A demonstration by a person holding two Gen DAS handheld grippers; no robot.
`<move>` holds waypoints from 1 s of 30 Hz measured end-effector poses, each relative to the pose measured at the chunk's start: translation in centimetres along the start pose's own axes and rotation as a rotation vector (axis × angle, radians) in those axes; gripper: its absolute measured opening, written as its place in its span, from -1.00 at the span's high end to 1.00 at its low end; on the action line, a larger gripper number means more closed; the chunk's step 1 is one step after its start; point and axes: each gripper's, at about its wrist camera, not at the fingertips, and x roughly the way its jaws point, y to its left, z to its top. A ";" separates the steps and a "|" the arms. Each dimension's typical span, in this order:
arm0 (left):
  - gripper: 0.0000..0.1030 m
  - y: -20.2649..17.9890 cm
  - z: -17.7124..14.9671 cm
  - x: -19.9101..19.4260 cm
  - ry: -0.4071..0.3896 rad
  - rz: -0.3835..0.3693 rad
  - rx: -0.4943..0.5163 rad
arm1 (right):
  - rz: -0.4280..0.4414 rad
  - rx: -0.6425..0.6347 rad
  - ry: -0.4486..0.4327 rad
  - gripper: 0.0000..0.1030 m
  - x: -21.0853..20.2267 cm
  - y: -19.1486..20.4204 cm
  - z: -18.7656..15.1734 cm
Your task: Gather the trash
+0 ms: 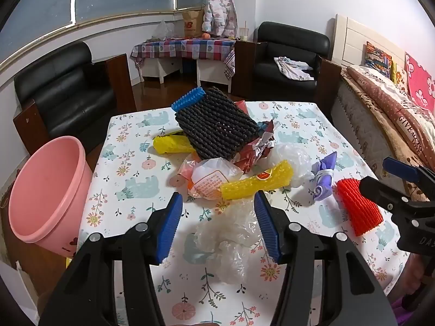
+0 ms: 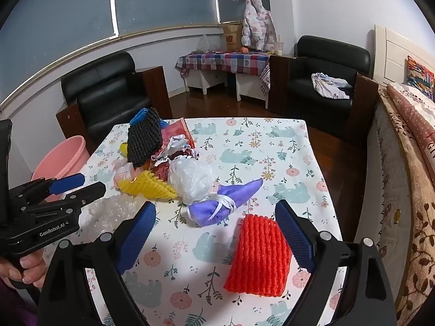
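- While both grippers hang over the table (image 1: 125, 146), the trash lies heaped at mid-table on a floral cloth with bear prints.
- Left gripper (image 1: 217, 228): jaws wide, nothing between the pads; crumpled clear plastic film (image 1: 231, 233) lies on the cloth below and between them.
- Right gripper (image 2: 214, 233): jaws wide, not gripping; red foam net sleeve (image 2: 258, 255), ribbed and flattened, lies just beside its right finger.
- Purple cloth bundle (image 2: 223, 203), tied with white string, lies apart from the red sleeve.
- Heap: black foam net (image 1: 214, 125), tilted, on top; yellow foam net sleeve (image 1: 255, 179) with round sticker at the front; second yellow sleeve (image 1: 171, 144) behind; crumpled red-and-silver wrapper (image 1: 255, 149); white bubble-wrap ball (image 2: 190, 179).
- Pink bucket (image 1: 46, 190) stands beside the table's left edge, open, tilted in view.
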 end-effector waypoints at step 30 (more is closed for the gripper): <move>-0.08 0.0 0.0 0.0 0.002 -0.003 -0.005 | -0.034 0.036 -0.073 -0.71 -1.1 -0.4 0.5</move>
